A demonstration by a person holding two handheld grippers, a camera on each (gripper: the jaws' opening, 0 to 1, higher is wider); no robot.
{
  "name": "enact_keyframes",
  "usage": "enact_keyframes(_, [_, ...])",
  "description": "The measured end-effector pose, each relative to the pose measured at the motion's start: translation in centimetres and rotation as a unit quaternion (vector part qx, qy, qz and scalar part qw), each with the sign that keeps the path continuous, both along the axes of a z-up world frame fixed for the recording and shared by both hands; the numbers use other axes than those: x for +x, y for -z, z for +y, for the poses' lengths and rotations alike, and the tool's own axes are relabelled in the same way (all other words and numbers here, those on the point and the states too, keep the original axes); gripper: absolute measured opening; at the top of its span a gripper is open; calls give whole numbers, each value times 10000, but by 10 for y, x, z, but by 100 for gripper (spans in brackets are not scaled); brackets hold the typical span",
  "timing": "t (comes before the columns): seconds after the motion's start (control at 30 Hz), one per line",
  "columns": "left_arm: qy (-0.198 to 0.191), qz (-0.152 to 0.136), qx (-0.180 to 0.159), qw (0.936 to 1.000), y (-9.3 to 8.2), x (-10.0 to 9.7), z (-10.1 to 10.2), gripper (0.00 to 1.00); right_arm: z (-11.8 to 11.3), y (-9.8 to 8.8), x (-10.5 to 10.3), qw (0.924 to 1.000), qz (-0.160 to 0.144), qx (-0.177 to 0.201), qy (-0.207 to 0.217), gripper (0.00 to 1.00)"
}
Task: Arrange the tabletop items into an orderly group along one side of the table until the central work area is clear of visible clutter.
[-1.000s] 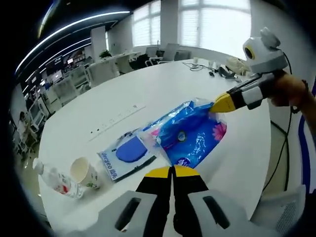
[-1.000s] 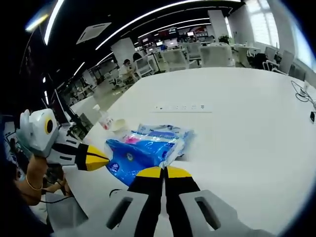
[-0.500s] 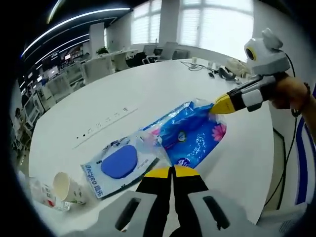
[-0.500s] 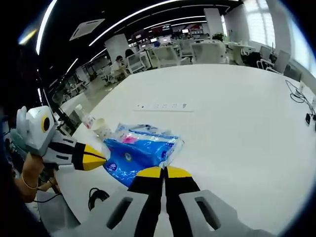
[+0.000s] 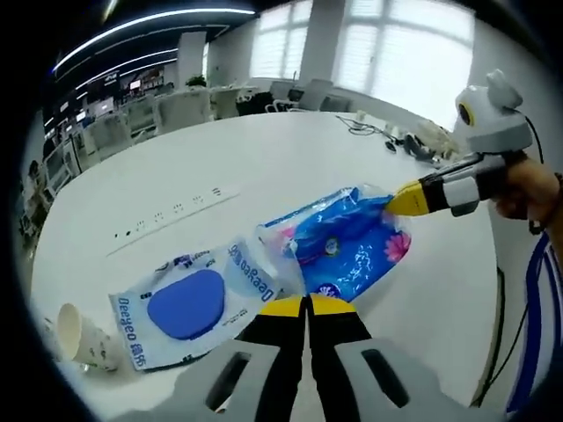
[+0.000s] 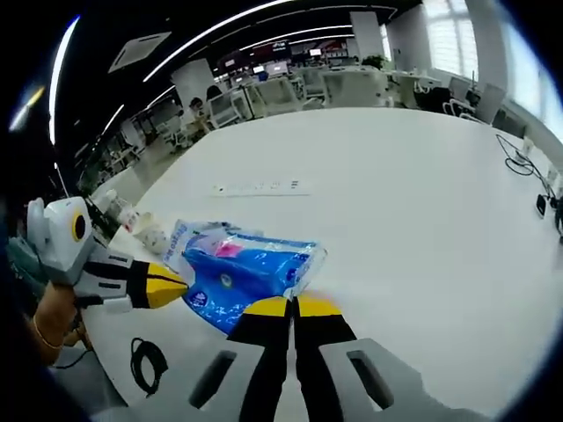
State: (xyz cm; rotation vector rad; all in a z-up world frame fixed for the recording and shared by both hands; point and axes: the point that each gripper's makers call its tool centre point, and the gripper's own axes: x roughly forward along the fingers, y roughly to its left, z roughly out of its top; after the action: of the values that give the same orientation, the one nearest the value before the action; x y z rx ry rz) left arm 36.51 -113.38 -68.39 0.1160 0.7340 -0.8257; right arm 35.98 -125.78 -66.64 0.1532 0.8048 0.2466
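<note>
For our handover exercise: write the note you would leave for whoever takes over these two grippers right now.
Left gripper: shut on one end of the blue tissue pack.
Right gripper: shut on the pack's opposite end.
The pack sits between both grippers, near the table edge.
The wipes pack lies beside it, partly under its end; the paper cup lies on its side further along.
Done: nothing is lined up yet.
Left: set the tissue pack at one side, then bring the wipes and cup next to it.
</note>
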Motion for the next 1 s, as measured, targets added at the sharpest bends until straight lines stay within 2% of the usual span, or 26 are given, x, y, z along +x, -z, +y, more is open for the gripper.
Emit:
enact_keyframes(0.3, [-253, 94, -105, 9996, 20, 8, -16, 0, -18, 22, 16, 9996, 46, -262, 6, 0])
enact_keyframes(0.57, [-552, 238, -161, 9981, 35, 17, -23, 0, -29, 39, 33, 9996, 42, -290, 24, 0])
enact_keyframes(0.7, [-726, 83, -4, 9973, 42, 27, -26, 0, -31, 46, 39, 9997, 60, -199, 161, 0])
enact_keyframes(0.77, [-830, 138, 64, 9964, 46, 31, -28, 0, -33, 51, 44, 9995, 62, -221, 205, 0])
enact_keyframes(0.83, [-771, 220, 282, 9964, 51, 29, -28, 0, -34, 54, 42, 9995, 89, -170, 269, 0])
enact_keyframes(1.0, [-791, 52, 427, 9959, 51, 33, -36, 0, -40, 61, 47, 9988, 124, -144, 441, 0])
